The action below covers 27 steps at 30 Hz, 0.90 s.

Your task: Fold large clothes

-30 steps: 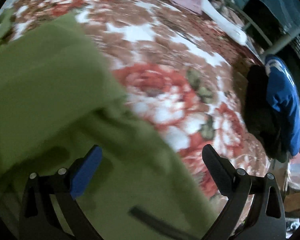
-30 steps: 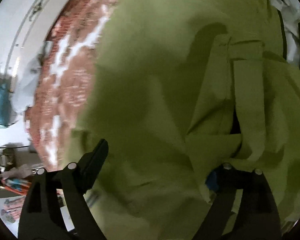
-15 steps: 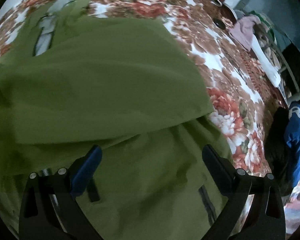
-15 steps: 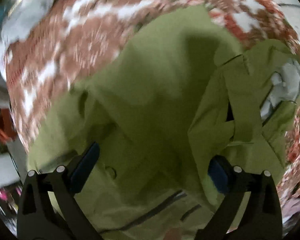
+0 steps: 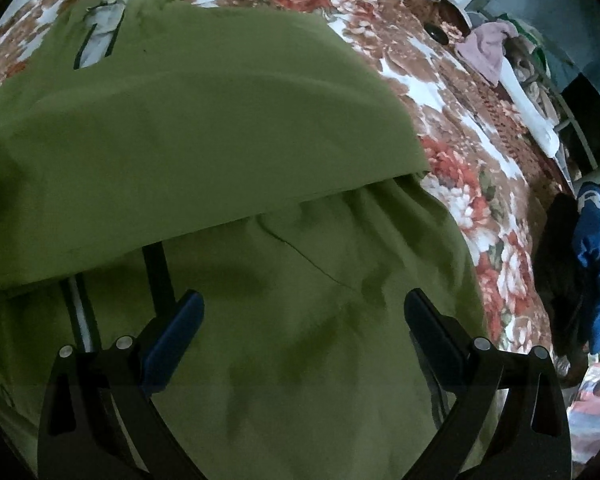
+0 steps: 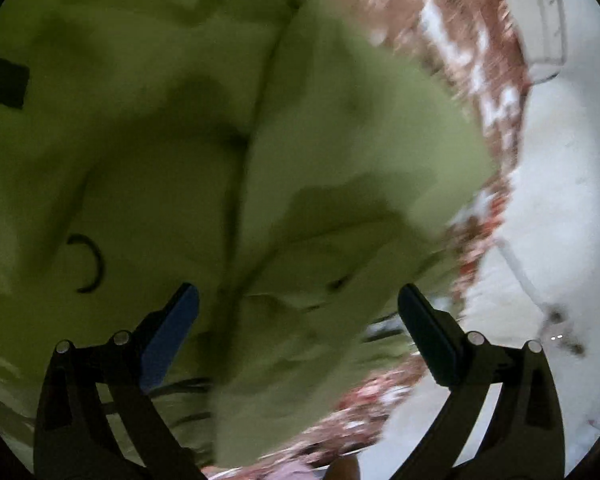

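Note:
A large olive-green garment [image 5: 204, 148] lies on a bed with a red and brown floral cover [image 5: 452, 160]. One layer is folded over another, its straight edge crossing the left wrist view; dark zipper strips show under that edge. My left gripper [image 5: 304, 308] hovers open just above the lower layer, nothing between its fingers. In the blurred right wrist view the same green garment [image 6: 340, 152] fills most of the picture, with a dark seam and a small ring on it. My right gripper [image 6: 298, 300] is open above a folded corner of it, its pads clear of the cloth.
A blue and black garment [image 5: 592, 264] hangs off the bed's right edge. Pink cloth [image 5: 486, 48] and other laundry are piled at the far right corner. In the right wrist view a pale wall [image 6: 560, 184] borders the bed.
The left gripper moved sideways over the garment, bringing more of the folded layer into view. The right gripper let go of the fold it pinched, opened fully, and rolled strongly toward the bed's edge.

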Each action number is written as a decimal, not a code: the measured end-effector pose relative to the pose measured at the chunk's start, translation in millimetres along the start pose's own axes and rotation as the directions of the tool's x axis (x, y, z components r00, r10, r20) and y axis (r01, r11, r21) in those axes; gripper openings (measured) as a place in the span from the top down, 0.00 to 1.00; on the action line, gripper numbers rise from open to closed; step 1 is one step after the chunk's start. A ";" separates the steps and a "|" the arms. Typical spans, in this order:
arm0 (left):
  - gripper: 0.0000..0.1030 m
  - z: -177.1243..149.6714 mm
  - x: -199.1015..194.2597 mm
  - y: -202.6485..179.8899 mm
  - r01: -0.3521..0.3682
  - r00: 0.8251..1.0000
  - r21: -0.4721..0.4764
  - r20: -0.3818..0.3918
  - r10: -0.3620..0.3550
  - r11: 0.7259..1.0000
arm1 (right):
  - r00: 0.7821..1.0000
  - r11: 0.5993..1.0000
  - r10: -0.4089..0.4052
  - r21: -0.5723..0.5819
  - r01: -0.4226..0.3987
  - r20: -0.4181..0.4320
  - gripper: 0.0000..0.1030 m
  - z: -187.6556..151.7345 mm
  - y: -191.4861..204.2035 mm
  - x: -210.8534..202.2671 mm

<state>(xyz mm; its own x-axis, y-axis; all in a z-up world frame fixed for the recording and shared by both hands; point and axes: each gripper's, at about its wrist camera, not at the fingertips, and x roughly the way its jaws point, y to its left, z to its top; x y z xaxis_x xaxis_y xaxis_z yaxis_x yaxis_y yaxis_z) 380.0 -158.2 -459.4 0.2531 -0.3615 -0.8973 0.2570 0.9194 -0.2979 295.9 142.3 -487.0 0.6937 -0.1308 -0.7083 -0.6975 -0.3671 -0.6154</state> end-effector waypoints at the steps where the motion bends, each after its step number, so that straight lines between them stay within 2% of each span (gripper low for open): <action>1: 0.05 -0.9 -2.8 0.5 -0.005 1.000 0.007 0.005 0.005 1.000 | 1.000 1.000 0.001 0.015 -0.001 0.009 0.05 -4.0 -6.9 -5.7; 2: 0.05 -0.8 -5.3 -0.4 -0.011 1.000 0.012 0.011 0.011 1.000 | 1.000 1.000 0.007 0.030 -0.008 0.020 0.05 -9.3 -13.3 -9.1; 3: 0.05 -1.0 -11.2 2.2 -0.024 0.999 0.017 0.025 0.024 1.000 | 0.997 0.996 0.048 0.076 -0.053 0.056 0.05 -16.4 -25.5 -17.8; 4: 0.05 -1.0 -15.3 4.1 -0.038 0.999 0.018 0.036 0.037 0.999 | 0.987 0.980 0.129 0.141 -0.141 0.093 0.05 -24.7 -40.5 -24.8; 5: 0.05 -1.1 -21.6 8.1 -0.059 0.997 0.019 0.054 0.058 0.998 | 0.956 0.930 0.253 0.237 -0.282 0.146 0.05 -40.6 -63.4 -29.6; 7: 0.05 -2.3 -30.3 16.9 -0.105 0.992 0.027 0.079 0.103 0.994 | 0.895 0.824 0.379 0.355 -0.442 0.235 0.05 -67.2 -98.9 -30.2; 8: 0.05 -3.7 -33.1 24.7 -0.145 0.986 0.030 0.088 0.142 0.989 | 0.872 0.770 0.402 0.412 -0.487 0.281 0.05 -87.0 -119.1 -29.2; 9: 0.05 -4.7 -34.8 32.5 -0.177 0.980 0.029 0.093 0.174 0.984 | 0.862 0.736 0.400 0.451 -0.505 0.312 0.05 -100.6 -133.8 -28.6; 11: 0.05 -8.1 -39.2 58.1 -0.275 0.956 0.002 0.108 0.273 0.962 | 0.845 0.624 0.367 0.572 -0.533 0.388 0.05 -148.7 -173.6 -18.6; 12: 0.05 -9.4 -41.7 66.2 -0.316 0.942 -0.012 0.117 0.315 0.949 | 0.837 0.558 0.353 0.625 -0.546 0.418 0.05 -169.4 -186.7 -12.3; 13: 0.05 -10.9 -46.9 80.7 -0.372 0.917 -0.036 0.137 0.374 0.927 | 0.830 0.503 0.341 0.660 -0.558 0.441 0.05 -182.8 -195.6 -7.3; 14: 0.05 -11.5 -51.9 93.9 -0.419 0.893 -0.059 0.154 0.423 0.906 | 0.822 0.430 0.325 0.701 -0.568 0.467 0.05 -203.7 -204.0 3.7; 15: 0.05 -11.3 -56.0 103.3 -0.455 0.872 -0.081 0.163 0.462 0.887 | 0.818 0.334 0.304 0.750 -0.571 0.487 0.05 -231.1 -210.8 19.0; 16: 0.05 -10.5 -61.9 119.4 -0.499 0.840 -0.122 0.175 0.513 0.858 | 0.824 0.248 0.291 0.793 -0.557 0.487 0.05 -253.2 -212.4 31.0; 17: 0.05 -9.2 -67.0 132.7 -0.520 0.820 -0.158 0.185 0.542 0.840 | 0.838 0.148 0.276 0.841 -0.520 0.470 0.05 -280.3 -207.5 50.7; 18: 0.05 -7.4 -70.9 145.2 -0.537 0.800 -0.192 0.192 0.568 0.822 | 0.851 0.098 0.267 0.866 -0.490 0.451 0.05 -298.2 -209.5 63.4; 20: 0.05 -3.0 -74.6 163.8 -0.563 0.770 -0.238 0.198 0.607 0.792 | 0.876 -0.001 0.251 0.905 -0.426 0.412 0.05 -332.8 -188.2 85.6; 22: 0.05 1.5 -76.0 179.2 -0.559 0.761 -0.270 0.209 0.614 0.784 | 0.886 -0.079 0.262 0.923 -0.376 0.383 0.05 -357.8 -164.0 101.3; 25: 0.05 10.5 -69.6 190.7 -0.548 0.765 -0.275 0.219 0.606 0.790 | 0.872 -0.178 0.321 0.928 -0.326 0.368 0.05 -391.5 -125.4 125.5; 27: 0.07 15.9 -63.9 195.5 -0.538 0.772 -0.271 0.223 0.596 0.798 | 0.873 -0.206 0.351 0.937 -0.282 0.340 0.05 -402.2 -102.5 137.3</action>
<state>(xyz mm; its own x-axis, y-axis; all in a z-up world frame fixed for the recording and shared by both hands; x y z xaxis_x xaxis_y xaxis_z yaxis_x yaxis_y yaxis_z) 428.8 42.2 -455.2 0.5562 0.2339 -0.7975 -0.1835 0.9704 0.1567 534.8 -208.4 -382.0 0.2996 0.0702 -0.9515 -0.2206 0.9754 0.0025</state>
